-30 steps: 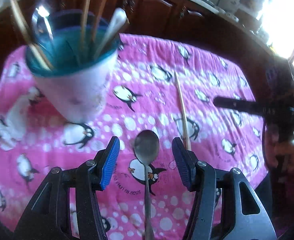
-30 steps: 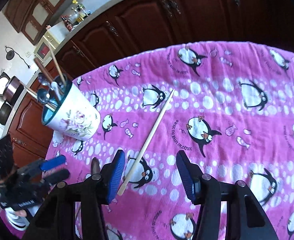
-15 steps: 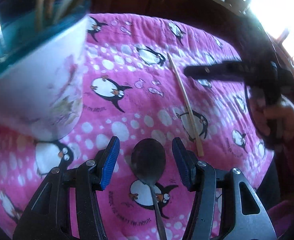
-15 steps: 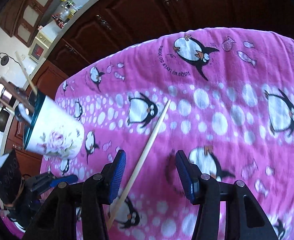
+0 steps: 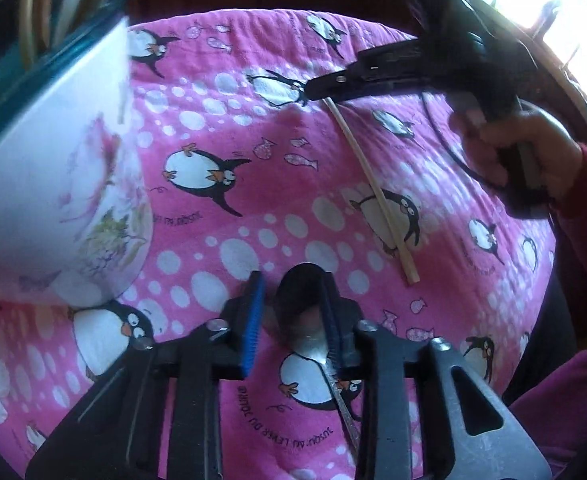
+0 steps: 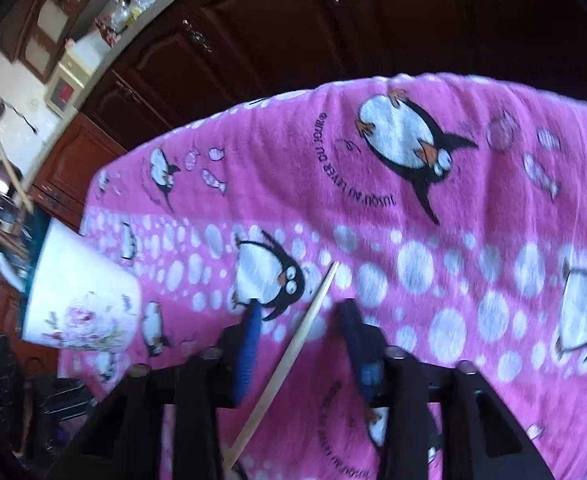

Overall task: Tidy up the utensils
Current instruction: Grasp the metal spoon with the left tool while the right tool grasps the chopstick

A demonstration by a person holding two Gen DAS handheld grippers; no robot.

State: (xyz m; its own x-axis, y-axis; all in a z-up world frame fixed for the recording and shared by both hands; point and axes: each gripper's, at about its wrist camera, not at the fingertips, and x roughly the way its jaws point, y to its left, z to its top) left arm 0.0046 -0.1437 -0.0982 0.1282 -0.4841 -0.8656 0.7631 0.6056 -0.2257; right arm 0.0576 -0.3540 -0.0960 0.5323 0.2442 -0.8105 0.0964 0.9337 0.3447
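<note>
A: Start at the left. What's there?

B: One white flowered cup [image 5: 57,184] with a teal inside stands on the pink penguin cloth [image 5: 293,168], holding several blurred sticks and handles; I can't count them. In the right wrist view the same cup [image 6: 81,300] sits at the far left.

A: And the left gripper?

B: The left gripper [image 5: 291,312] is low over the cloth, pointing forward. Its two blue-padded fingers straddle the bowl of a single metal spoon [image 5: 301,304] that lies flat, handle running back under the tool. The right pad looks against the bowl's edge; a gap shows at the left pad. The jaws are narrowed but not clamped.

A: Further right?

B: One wooden chopstick [image 5: 373,192] lies on the cloth, just right of the spoon and apart from it. The right gripper [image 5: 333,84] reaches in from the right, tip over the chopstick's far end, held by the person's hand [image 5: 521,148] in a dark red sleeve.

A: From its own camera?

B: The right gripper [image 6: 299,336] is tilted down, jaws parted, one finger either side of the chopstick [image 6: 293,352], neither pad touching it. That frame is motion-blurred.

A: Totals?

B: One cup, one spoon, one loose chopstick, two grippers.
</note>
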